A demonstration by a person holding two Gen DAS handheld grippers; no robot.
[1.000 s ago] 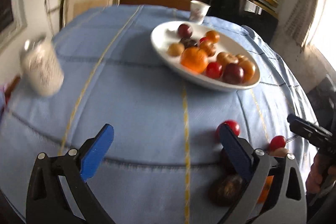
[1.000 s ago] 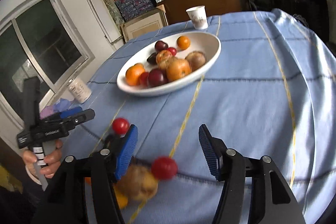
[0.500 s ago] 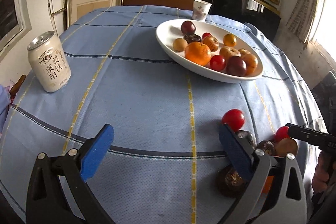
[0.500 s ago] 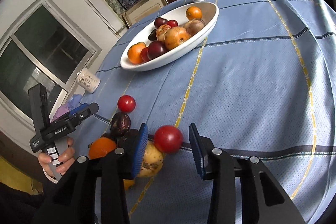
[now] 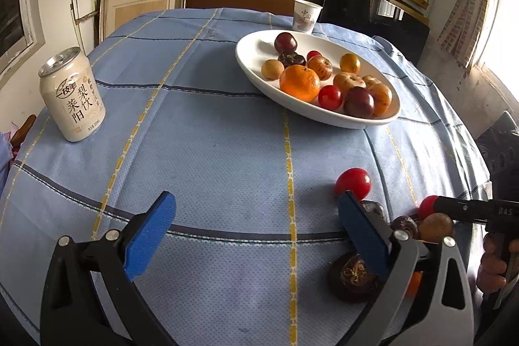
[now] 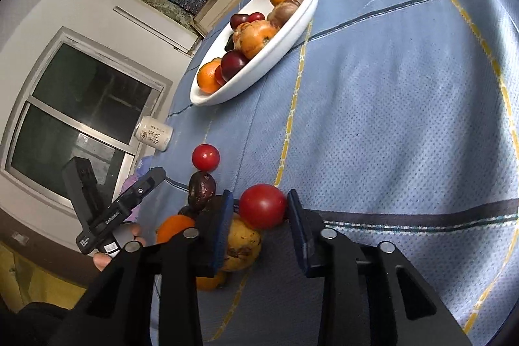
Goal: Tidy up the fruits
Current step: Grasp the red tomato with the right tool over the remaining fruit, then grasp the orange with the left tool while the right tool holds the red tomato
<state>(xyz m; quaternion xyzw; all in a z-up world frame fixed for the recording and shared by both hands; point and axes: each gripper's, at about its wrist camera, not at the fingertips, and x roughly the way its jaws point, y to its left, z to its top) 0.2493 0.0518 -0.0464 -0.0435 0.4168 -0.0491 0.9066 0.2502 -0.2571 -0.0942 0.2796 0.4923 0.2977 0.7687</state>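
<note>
- Now the right claw (image 6: pixel 261 218) is clamped on a red tomato (image 6: pixel 262 206), its blue pads pressing both sides, low over the near edge of the desk (image 6: pixel 405 106).
- Left claw (image 5: pixel 256 226) stands wide apart with nothing between its pads, hovering above the blue checked cloth (image 5: pixel 211 151).
- Just left of the held tomato lies a loose cluster: a yellow-brown fruit (image 6: pixel 243 244), an orange (image 6: pixel 173 226), a dark purple fruit (image 6: pixel 201 188) and, a little farther, a second tomato (image 6: pixel 205 157).
- From the left wrist view a dark round fruit (image 5: pixel 352 279) sits at the near right, partly behind the claw's right finger.
- White oval bowl (image 5: pixel 256 54) stands far on the desk, right of centre, holding a large orange (image 5: pixel 299 82), plums, tomatoes and other small fruits.
- Paper cup (image 5: pixel 307 15) stands just behind the bowl.
- Drink can (image 5: pixel 72 94) stands upright at the left, well apart from the bowl.
- A hand (image 5: pixel 493 265) grips the right handle at the right edge.
</note>
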